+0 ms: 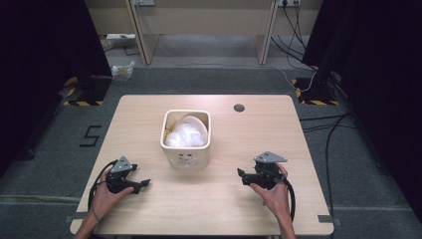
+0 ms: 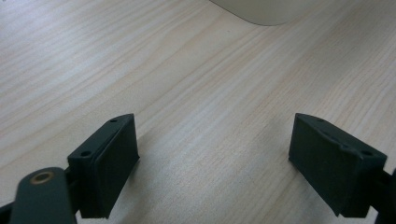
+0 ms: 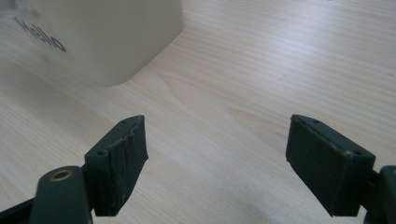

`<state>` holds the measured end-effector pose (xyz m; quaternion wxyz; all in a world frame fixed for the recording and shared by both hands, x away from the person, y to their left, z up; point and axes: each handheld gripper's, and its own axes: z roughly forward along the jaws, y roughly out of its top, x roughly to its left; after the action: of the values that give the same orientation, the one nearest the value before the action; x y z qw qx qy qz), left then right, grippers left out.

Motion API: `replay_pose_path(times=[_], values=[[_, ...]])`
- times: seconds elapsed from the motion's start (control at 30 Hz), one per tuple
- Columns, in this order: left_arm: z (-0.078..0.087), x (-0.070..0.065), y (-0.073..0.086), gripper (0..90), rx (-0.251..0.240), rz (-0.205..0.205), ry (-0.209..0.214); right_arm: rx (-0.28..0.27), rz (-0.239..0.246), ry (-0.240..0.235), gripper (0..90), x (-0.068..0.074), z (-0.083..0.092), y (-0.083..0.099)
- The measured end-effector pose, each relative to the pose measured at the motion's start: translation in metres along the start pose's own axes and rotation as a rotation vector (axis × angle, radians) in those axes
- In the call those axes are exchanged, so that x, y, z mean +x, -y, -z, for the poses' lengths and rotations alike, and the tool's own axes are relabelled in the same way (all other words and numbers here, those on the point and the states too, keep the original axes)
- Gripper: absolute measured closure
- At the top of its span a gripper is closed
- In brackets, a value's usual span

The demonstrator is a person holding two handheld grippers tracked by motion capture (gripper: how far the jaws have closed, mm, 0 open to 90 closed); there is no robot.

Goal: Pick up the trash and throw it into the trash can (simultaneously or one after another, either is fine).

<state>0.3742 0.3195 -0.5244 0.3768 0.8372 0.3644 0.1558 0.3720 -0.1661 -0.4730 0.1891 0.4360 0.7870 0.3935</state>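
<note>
Container: cream square bin [image 1: 185, 149] at the middle of the wooden surface [image 1: 239, 199], holding crumpled white plastic [image 1: 185, 135].
Left tool [image 1: 143, 183]: jaws apart, nothing between, near the bin's left.
Right tool [image 1: 241, 174]: jaws apart, nothing between, right of the bin.

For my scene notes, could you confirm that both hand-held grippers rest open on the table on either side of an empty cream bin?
Not quite: the cream bin is not empty. The high view shows white crumpled plastic in it. The rest holds: left hand-held gripper and right hand-held gripper are open, flanking it on the table.
</note>
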Motion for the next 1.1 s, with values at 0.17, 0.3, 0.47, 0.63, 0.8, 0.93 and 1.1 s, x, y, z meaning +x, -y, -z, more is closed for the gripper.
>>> replay_pose_path(times=[0.17, 0.3, 0.47, 0.63, 0.8, 0.93, 1.1], values=[[0.0, 0.0, 0.0, 14.7, 0.0, 0.0, 0.0, 0.012, 0.012, -0.006, 20.4, 0.004, -0.001, 0.003], [0.0, 0.0, 0.0, 14.7, 0.0, 0.0, 0.0, 0.015, 0.01, -0.006, 20.4, 0.006, -0.001, 0.006], [0.0, 0.0, 0.0, 14.7, 0.0, 0.0, 0.0, 0.026, 0.011, -0.008, 20.4, 0.008, -0.001, 0.012], [0.0, 0.0, 0.0, 14.7, 0.0, 0.0, 0.0, 0.053, 0.034, 0.012, 20.1, 0.012, -0.001, 0.016], [0.0, 0.0, 0.0, 14.7, 0.001, -0.001, 0.0, 0.058, 0.036, 0.004, 20.1, 0.014, -0.002, 0.019], [0.0, 0.0, 0.0, 14.7, 0.0, 0.0, 0.0, 0.074, 0.04, 0.006, 20.1, 0.015, -0.004, 0.023], [0.0, 0.0, 0.0, 14.7, 0.001, -0.001, 0.0, 0.086, 0.055, 0.011, 20.1, 0.018, -0.003, 0.027]])
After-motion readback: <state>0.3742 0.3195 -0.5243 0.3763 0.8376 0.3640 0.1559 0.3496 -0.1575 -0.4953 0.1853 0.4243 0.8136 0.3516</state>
